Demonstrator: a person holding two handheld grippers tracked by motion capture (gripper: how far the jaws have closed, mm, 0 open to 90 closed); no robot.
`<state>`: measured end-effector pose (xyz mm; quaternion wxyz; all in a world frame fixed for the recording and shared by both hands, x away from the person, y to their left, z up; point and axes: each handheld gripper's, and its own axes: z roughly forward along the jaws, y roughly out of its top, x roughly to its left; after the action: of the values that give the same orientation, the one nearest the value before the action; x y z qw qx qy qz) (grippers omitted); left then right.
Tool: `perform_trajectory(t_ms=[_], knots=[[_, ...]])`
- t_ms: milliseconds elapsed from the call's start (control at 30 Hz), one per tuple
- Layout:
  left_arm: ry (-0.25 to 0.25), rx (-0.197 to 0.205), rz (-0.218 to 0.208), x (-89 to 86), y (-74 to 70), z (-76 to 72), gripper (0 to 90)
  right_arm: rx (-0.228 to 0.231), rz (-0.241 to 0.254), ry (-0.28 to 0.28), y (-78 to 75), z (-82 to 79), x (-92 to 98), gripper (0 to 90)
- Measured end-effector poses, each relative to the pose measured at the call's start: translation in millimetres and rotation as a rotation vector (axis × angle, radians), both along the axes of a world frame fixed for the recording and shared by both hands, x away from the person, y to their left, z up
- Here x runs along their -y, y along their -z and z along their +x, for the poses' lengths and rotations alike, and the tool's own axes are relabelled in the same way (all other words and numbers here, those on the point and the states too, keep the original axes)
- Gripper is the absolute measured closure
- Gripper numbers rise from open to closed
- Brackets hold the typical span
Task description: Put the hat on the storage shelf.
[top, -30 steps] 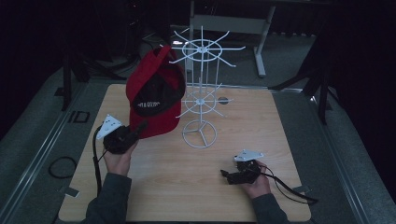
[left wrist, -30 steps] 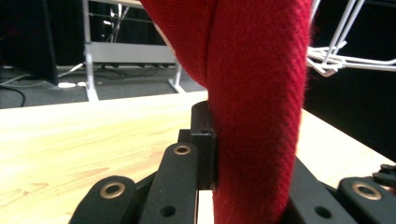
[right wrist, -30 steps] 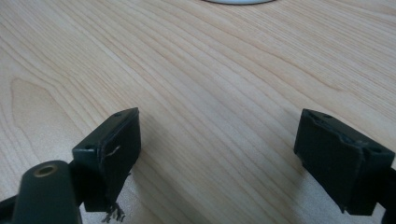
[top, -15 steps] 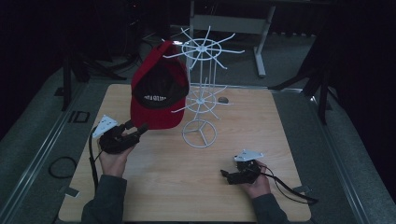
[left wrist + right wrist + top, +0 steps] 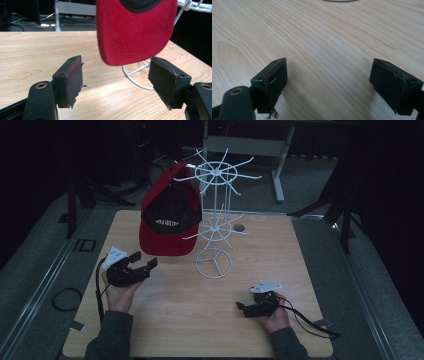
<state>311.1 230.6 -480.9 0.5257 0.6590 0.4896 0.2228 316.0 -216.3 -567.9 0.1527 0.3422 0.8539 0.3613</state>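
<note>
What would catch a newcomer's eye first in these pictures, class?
The red baseball cap with a black lining hangs on the white wire display rack at the far middle of the light wooden table. Just in front of its brim, the left gripper has just been opening, with nothing between its jaws.

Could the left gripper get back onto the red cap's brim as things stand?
Probably yes. The left gripper, its jaws just opened with nothing between them, sits just below and in front of the red cap hanging on the white wire rack. In the left gripper view, the brim hangs unobstructed ahead.
</note>
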Motion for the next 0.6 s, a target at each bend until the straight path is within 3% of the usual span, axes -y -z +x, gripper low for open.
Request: perform_trajectory(t_ms=[300, 600], knots=[[0.003, -0.029, 0.02, -0.7, 16.2, -2.4, 29.7, -0.001, 0.0, 0.0, 0.0, -0.1, 0.0, 14.4], [0.011, -0.092, 0.05, 0.4, 45.9, -5.4, 32.5, -0.001, 0.0, 0.001, 0.0, -0.1, 0.0, 14.4]])
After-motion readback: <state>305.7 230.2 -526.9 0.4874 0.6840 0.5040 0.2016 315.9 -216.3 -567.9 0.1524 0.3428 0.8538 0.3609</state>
